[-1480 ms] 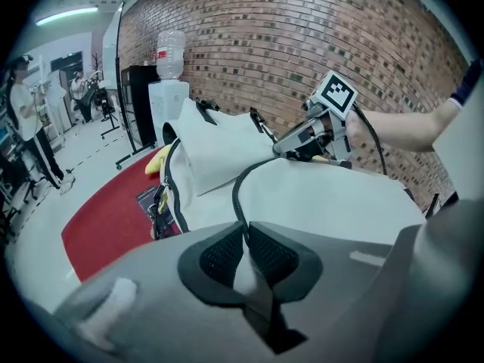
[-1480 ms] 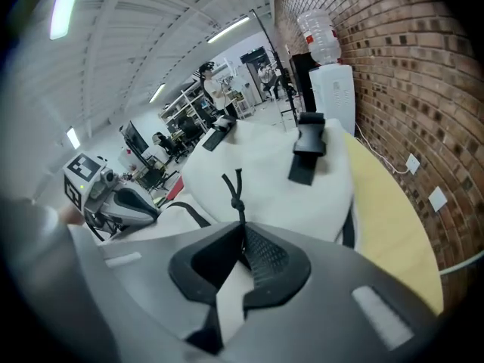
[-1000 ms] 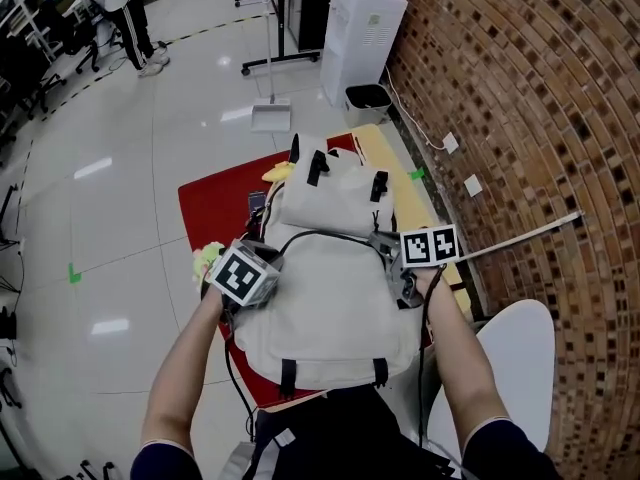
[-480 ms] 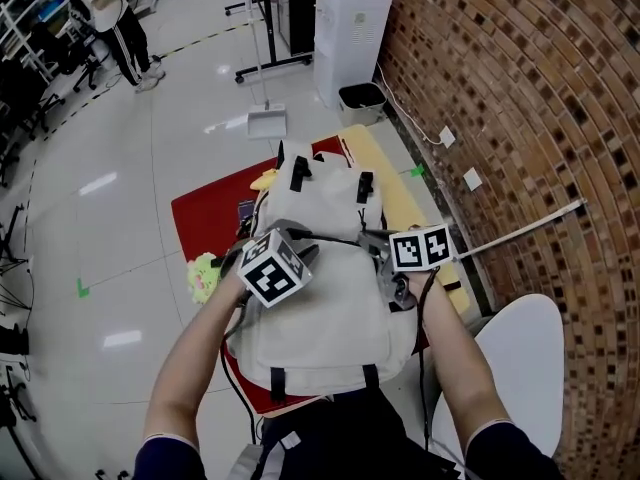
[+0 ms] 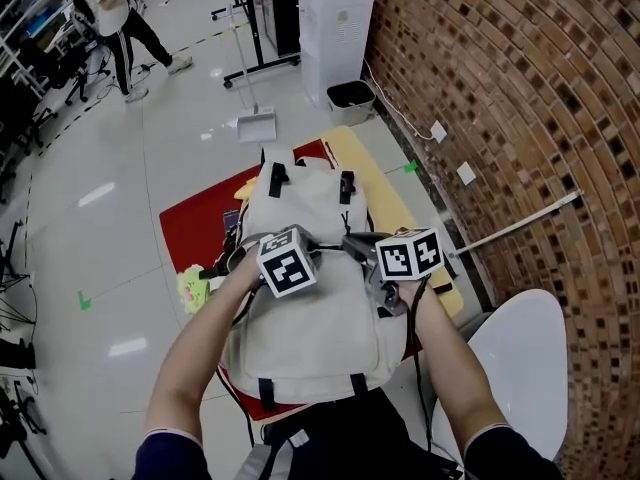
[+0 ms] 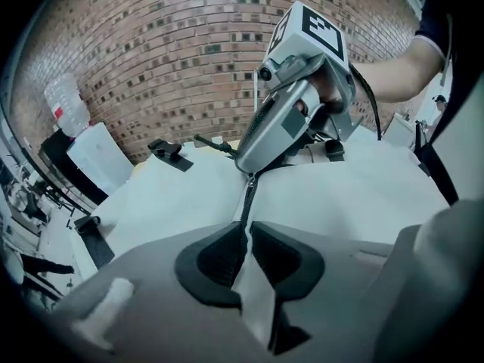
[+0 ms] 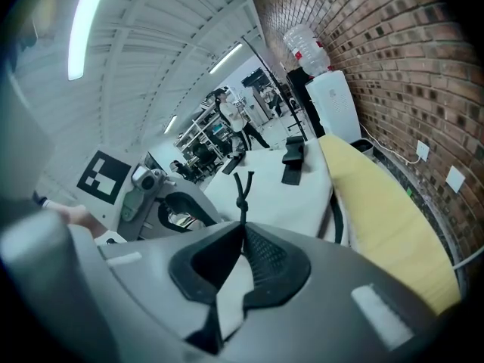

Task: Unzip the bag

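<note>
White bag [image 5: 310,318] lies on red mat [image 5: 200,218], centre | left gripper [image 6: 247,229]: jaws have just been closing, nipping zipper seam [image 6: 249,195] | right gripper [image 7: 242,229]: just right of it, pressed onto pull cord [image 7: 241,191] | seam's long axis runs left–right between them

Cream bag [image 5: 310,318], red mat [image 5: 200,223]

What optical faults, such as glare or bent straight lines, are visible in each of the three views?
Head view: bright glare patches on the glossy floor; the brick wall courses bow strongly. Left gripper view: black corners, and the wall bulges as well. Right gripper view: the ceiling light is blown out to white.
</note>
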